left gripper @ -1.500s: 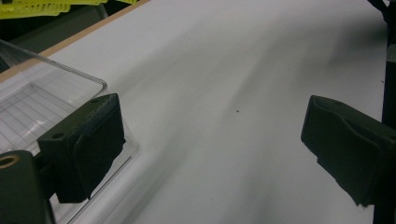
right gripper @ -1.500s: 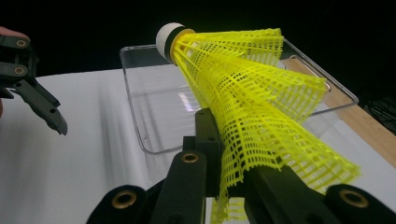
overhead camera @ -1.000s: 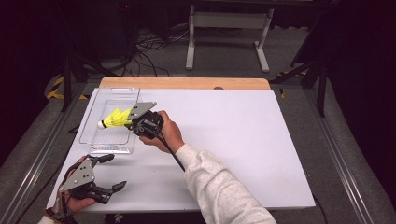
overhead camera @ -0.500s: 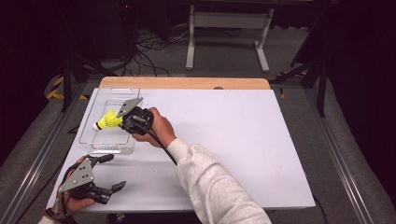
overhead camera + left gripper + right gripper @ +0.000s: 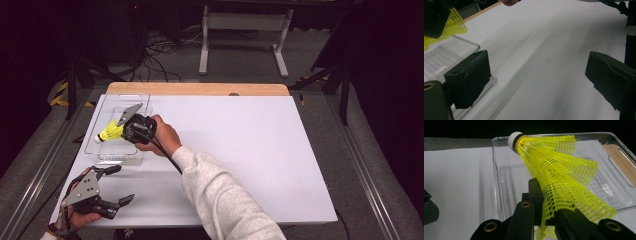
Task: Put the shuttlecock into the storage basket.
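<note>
Right tongs (image 5: 121,131) pinch yellow shuttlecock (image 5: 554,170) by skirt over clear tray (image 5: 141,101). Best lowered inside rim, cork first, before release. Left tongs (image 5: 122,184) spread, near tray.

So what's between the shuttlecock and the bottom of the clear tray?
Nothing: in the right gripper view the shuttlecock, pinched by its skirt in the right gripper, hangs over the clear tray with only bare tray floor below.

Right claw (image 5: 125,127) clamped, left claw (image 5: 116,185) agape
</note>
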Demonstrator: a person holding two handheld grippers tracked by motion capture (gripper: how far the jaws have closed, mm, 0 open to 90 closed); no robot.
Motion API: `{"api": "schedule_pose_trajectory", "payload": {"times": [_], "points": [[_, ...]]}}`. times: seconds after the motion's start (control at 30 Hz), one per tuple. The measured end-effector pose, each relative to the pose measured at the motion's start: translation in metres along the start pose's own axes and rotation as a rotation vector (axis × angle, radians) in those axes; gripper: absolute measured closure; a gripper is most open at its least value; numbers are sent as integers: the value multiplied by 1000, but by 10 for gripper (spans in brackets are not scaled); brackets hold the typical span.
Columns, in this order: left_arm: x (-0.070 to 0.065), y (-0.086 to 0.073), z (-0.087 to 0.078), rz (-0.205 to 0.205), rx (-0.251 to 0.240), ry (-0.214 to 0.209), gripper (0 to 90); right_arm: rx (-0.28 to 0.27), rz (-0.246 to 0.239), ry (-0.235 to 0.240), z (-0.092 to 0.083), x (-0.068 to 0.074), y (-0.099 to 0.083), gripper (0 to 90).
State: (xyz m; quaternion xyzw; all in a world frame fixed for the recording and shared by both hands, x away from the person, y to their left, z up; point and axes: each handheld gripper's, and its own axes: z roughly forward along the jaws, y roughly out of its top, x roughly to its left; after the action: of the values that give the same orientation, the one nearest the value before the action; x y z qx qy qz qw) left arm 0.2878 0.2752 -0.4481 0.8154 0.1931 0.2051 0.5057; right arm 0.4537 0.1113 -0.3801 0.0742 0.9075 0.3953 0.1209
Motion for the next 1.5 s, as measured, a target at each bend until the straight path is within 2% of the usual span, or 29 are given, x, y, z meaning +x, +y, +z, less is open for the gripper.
{"api": "schedule_pose_trajectory", "payload": {"times": [0.37, 0.63, 1.23, 1.5], "points": [[-1, 0, -1, 4, -4, -6, 69, 43, -11, 15, 18, 6, 4, 884], [-1, 0, -1, 6, -4, -8, 69, 55, 28, 26, 29, 4, -3, 883], [-1, -1, 0, 12, 6, -9, 68, 74, 59, 33, 39, 6, -15, 872], [-1, -1, 0, 12, 6, -8, 69, 83, 59, 38, 41, 7, -16, 862]]}}
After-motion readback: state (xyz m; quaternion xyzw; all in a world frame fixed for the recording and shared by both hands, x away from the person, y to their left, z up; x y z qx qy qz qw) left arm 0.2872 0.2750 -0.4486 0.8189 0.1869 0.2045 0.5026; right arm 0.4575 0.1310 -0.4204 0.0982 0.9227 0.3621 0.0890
